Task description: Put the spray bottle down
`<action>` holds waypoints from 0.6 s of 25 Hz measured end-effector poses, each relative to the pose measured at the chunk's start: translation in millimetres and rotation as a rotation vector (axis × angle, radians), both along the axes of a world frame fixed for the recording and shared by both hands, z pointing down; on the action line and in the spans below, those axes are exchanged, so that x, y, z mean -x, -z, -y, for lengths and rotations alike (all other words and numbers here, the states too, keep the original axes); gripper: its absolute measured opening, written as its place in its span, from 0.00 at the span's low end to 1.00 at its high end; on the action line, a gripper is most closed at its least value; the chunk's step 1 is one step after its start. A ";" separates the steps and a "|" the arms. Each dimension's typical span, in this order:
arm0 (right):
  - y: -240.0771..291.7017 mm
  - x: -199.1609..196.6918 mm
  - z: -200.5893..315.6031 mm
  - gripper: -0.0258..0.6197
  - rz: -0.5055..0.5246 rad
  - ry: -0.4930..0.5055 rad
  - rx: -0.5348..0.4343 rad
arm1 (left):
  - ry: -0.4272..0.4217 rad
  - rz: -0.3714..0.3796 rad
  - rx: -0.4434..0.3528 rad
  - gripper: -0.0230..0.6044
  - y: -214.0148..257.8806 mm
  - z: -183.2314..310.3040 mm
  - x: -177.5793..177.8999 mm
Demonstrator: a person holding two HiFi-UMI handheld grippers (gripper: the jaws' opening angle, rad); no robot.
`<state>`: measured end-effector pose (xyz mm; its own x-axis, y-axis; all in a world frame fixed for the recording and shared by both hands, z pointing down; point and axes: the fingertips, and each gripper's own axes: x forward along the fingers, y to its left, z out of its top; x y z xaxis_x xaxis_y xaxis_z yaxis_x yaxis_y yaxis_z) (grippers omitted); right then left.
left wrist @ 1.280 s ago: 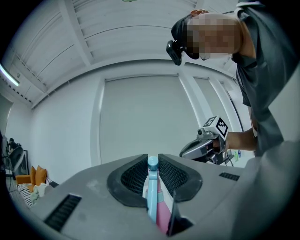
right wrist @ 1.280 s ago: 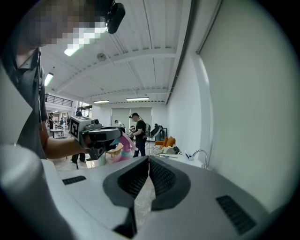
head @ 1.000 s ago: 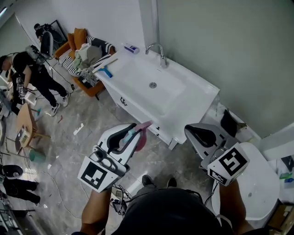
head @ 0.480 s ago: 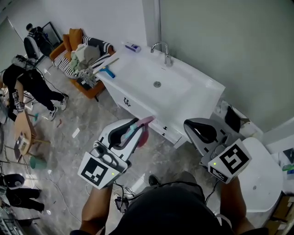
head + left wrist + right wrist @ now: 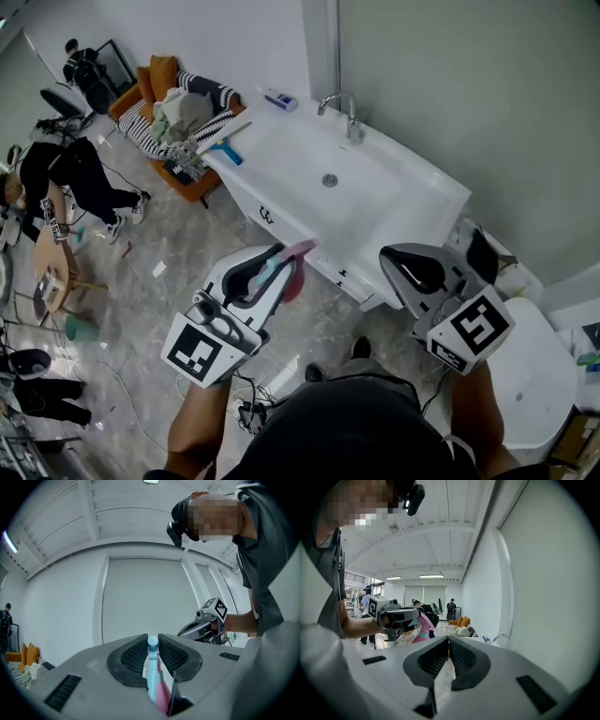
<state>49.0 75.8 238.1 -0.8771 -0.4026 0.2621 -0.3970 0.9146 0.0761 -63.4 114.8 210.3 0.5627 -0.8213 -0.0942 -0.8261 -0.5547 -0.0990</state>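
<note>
My left gripper (image 5: 277,255) is clenched on the pink and blue spray bottle (image 5: 292,279), held in the air above the marble floor (image 5: 178,272), just short of the near edge of the white sink cabinet (image 5: 412,202). My right gripper (image 5: 398,265) is pressed closed on nothing, by the cabinet's right corner. The wide basin lies beyond, with the faucet (image 5: 349,111) at its far rim.

Your pink spray bottle (image 5: 292,279), pale blue at the neck and cap, is clamped between the jaws of your left gripper (image 5: 278,262), held aloft, its cap between the pads.
</note>
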 end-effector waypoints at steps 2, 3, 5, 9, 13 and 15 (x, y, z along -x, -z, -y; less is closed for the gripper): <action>0.2 -3.3 13.1 0.05 0.004 0.009 0.001 | 0.012 0.011 0.001 0.14 0.4 10.6 -3.0; 0.6 -4.7 19.4 0.05 0.004 0.016 0.001 | 0.021 0.010 0.000 0.14 1.4 16.4 -3.8; 1.4 -7.6 30.7 0.05 0.005 0.029 0.002 | 0.039 0.006 -0.004 0.14 4.4 26.5 -5.7; -1.2 -15.4 50.9 0.05 0.008 0.053 0.011 | 0.066 0.012 0.000 0.14 3.6 43.4 -14.3; -5.4 -21.0 69.8 0.05 0.011 0.087 0.017 | 0.101 0.008 0.007 0.15 -0.2 58.2 -22.4; -7.0 -23.7 77.5 0.05 0.018 0.107 0.019 | 0.121 0.011 0.008 0.15 -2.3 63.8 -26.8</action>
<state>72.7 -1.6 245.1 -0.9194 -0.3011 0.2531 -0.2979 0.9532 0.0518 -36.6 51.1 212.6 0.4600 -0.8842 -0.0815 -0.8862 -0.4515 -0.1042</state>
